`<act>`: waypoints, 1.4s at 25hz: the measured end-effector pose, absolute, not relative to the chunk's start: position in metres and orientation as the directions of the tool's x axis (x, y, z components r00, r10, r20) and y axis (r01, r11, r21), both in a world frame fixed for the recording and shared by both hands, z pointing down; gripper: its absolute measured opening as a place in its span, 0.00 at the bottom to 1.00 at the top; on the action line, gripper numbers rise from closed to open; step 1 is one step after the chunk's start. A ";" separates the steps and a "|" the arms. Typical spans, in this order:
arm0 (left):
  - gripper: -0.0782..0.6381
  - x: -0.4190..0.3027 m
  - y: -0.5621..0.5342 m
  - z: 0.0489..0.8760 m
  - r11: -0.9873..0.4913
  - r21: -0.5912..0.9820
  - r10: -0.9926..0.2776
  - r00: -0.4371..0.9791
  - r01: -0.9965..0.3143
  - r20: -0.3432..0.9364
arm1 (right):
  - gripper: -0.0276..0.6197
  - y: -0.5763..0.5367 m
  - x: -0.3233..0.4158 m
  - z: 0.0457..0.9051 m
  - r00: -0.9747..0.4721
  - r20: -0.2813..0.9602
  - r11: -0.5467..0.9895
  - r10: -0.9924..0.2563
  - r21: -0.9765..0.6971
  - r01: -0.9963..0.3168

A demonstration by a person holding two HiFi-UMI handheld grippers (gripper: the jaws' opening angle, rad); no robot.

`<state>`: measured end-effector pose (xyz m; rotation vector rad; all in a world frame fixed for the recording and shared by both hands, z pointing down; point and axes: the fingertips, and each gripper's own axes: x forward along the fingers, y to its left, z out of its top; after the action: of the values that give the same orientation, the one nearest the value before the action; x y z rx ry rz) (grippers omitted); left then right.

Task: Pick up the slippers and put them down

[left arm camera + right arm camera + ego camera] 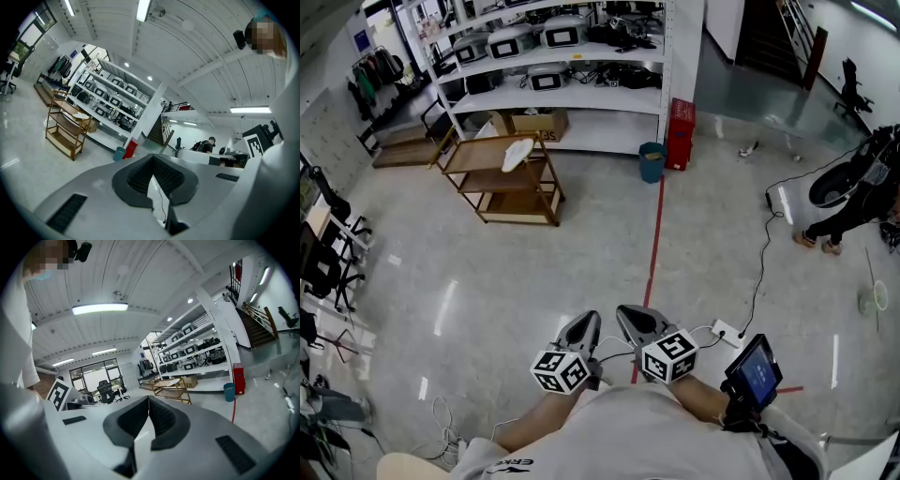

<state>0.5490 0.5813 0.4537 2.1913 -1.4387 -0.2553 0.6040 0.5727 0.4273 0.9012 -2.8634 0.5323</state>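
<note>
Locate the slippers (517, 153), judged to be the pale item lying on the top shelf of the wooden cart (473, 155), at 11 o'clock from the grippers and well apart from them. Treat the step in hand as the approach, with pick-up not yet begun. Read the left gripper (584, 323) as closed, jaws together on nothing, held close to the body. Read the right gripper (633, 319), just beside it at 3 o'clock, as likewise closed and empty. For the next move, walk toward 11 o'clock across the floor, part the jaws and level them with the shelf top. Note the white shelving (581, 94) at 12 o'clock behind the cart, the teal bin (652, 161) and red cabinet (681, 133) at 1 o'clock, and the red floor line (654, 234) straight ahead. Keep off the cable (761, 272) and power strip (727, 332) at 3 o'clock. Expect the cart's raised side rails to hinder a sideways reach.
</note>
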 end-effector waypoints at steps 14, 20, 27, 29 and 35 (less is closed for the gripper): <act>0.12 0.492 0.590 0.464 -0.317 0.529 -0.894 0.434 -0.788 0.111 | 0.05 0.581 0.547 0.440 -0.801 0.216 0.735 -0.558 -0.320 -0.598; 0.12 0.467 0.602 0.468 -0.295 0.545 -0.901 0.418 -0.785 0.114 | 0.05 0.594 0.525 0.443 -0.802 0.243 0.739 -0.546 -0.313 -0.597; 0.12 0.447 0.595 0.470 -0.254 0.561 -0.921 0.374 -0.788 0.109 | 0.05 0.582 0.505 0.445 -0.820 0.254 0.759 -0.513 -0.310 -0.572; 0.12 0.439 0.589 0.471 -0.236 0.561 -0.928 0.355 -0.794 0.112 | 0.05 0.575 0.496 0.446 -0.831 0.255 0.772 -0.494 -0.311 -0.554; 0.12 0.412 0.559 0.472 -0.190 0.555 -0.945 0.304 -0.810 0.119 | 0.05 0.541 0.467 0.444 -0.862 0.244 0.807 -0.443 -0.311 -0.503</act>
<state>0.4118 0.5587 0.4720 2.0520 -1.5543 -0.3390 0.4668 0.5412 0.4444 0.7468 -2.8326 0.5536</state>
